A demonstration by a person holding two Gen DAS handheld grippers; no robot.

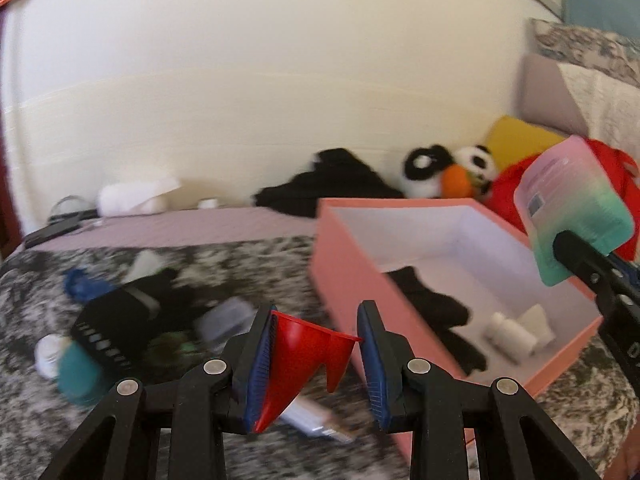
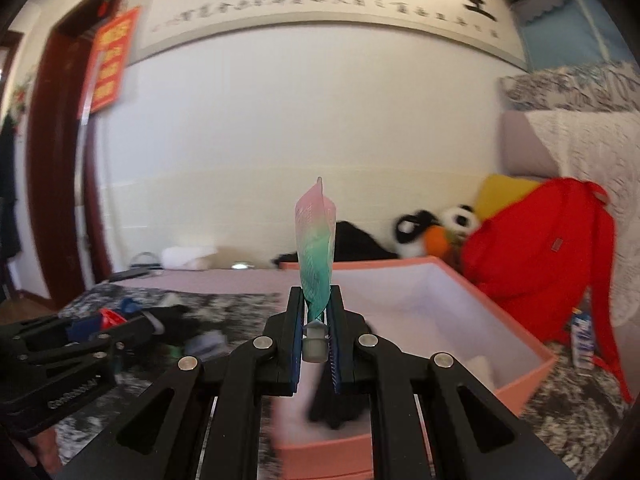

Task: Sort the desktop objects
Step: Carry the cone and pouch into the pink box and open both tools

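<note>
My left gripper [image 1: 316, 344] is shut on a red plastic funnel [image 1: 298, 360], held above the patterned bedspread left of the pink box [image 1: 348, 276]. My right gripper [image 2: 316, 320] is shut on a pink-to-green gradient pouch [image 2: 316, 248], held upright over the pink box [image 2: 520, 384]; the pouch also shows at the right of the left wrist view [image 1: 572, 204]. The box holds a black cloth [image 1: 436, 312] and small white bottles [image 1: 510, 334]. A heap of loose items lies on the bed to the left: a black case [image 1: 116, 320], a teal jar [image 1: 78, 372], a blue object [image 1: 80, 284].
A red backpack [image 2: 540, 256], a yellow pillow [image 2: 500, 194] and panda plush toys [image 2: 436, 228] lie behind the box against the wall. A black garment [image 1: 332, 184] and white roll [image 1: 132, 196] sit at the bed's far edge. A small carton [image 2: 582, 338] stands right of the box.
</note>
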